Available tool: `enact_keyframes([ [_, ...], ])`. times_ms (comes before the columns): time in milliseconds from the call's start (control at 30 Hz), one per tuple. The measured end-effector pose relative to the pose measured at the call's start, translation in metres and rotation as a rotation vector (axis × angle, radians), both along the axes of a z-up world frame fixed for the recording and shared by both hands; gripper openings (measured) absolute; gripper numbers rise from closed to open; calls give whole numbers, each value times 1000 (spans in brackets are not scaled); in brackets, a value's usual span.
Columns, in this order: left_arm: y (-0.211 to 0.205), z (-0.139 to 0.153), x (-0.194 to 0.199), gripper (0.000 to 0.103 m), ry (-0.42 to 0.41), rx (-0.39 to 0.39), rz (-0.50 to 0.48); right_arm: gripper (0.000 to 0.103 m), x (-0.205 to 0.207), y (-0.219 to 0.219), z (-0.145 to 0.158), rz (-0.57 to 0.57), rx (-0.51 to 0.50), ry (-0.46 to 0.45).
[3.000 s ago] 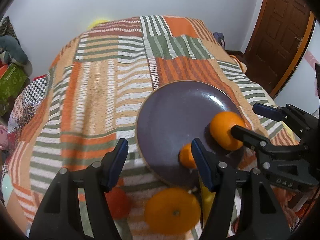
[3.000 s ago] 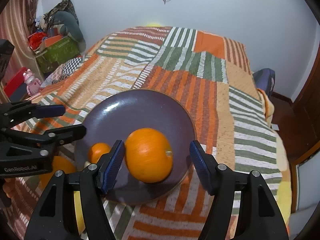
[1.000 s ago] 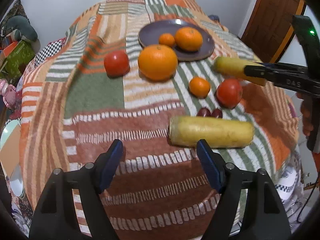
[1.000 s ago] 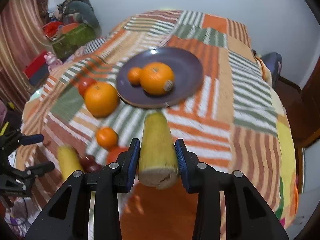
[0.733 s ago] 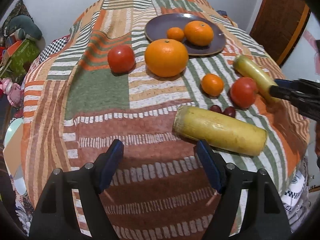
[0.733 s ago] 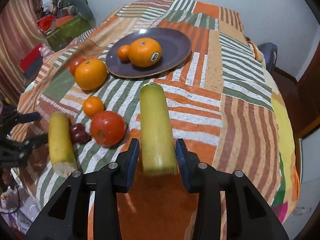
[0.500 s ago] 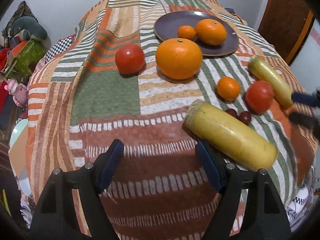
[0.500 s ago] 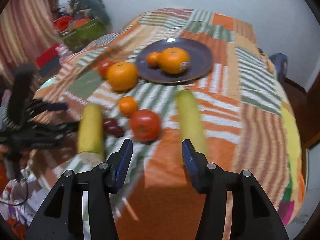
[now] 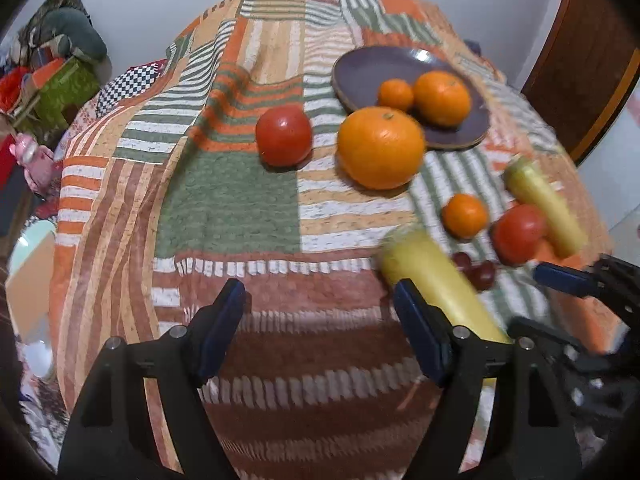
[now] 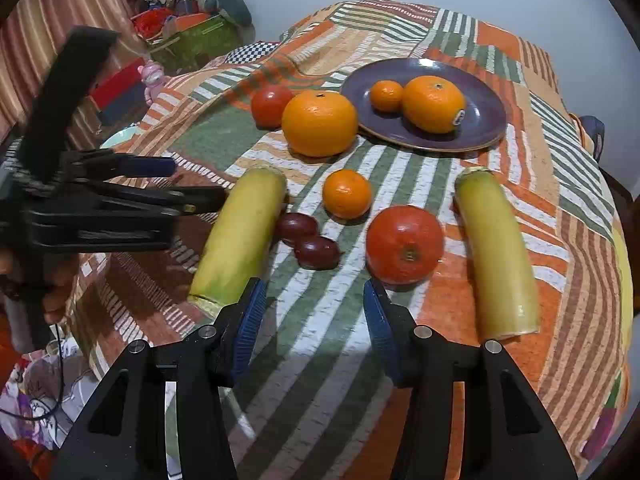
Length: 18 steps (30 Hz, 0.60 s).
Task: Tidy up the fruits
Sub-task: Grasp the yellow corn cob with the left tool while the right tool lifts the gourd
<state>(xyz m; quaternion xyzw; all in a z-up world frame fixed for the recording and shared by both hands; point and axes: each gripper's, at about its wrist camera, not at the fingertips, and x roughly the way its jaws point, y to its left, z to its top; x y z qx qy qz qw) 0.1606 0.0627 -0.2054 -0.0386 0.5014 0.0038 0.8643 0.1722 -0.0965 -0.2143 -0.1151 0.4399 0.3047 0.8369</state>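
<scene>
Both hand-held grippers, left [image 9: 318, 326] and right [image 10: 314, 320], stand apart and empty; the right's jaws have just been opening, nothing between them. The nearest tomato [image 10: 404, 244] lies on the quilt [image 10: 320, 360], just ahead of the right one. It is probably soft, smooth-skinned and prone to roll: pinch gently across its widest girth.

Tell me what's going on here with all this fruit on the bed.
A person is sorting fruit with a hand-held gripper in each hand. Two oranges sit on the purple plate; the rest lies on the striped blanket. The right hand-held gripper is open and holds nothing; the yellow fruit lies apart from it on the blanket. The left hand-held gripper hovers open, empty.
</scene>
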Motion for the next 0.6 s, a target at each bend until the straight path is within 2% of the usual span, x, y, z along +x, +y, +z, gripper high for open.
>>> enact_keyframes([
  [200, -39, 8, -9, 80, 3, -64, -92, 48, 8, -34, 17, -84, 14, -48],
  [400, -79, -18, -4, 82, 71, -29, -135, 49, 20, -67, 20, -166, -7, -65],
  [533, -82, -22, -10, 81, 17, 23, -116, 50, 26, -75, 13, -197, -25, -54],
  [567, -79, -21, -12, 80, 10, 14, -118, 50, 27, -77, 12, -204, -34, -56],
  [600, -77, -19, -13, 75, 4, -1, -120, 50, 29, -77, 11, -208, -37, -55],
])
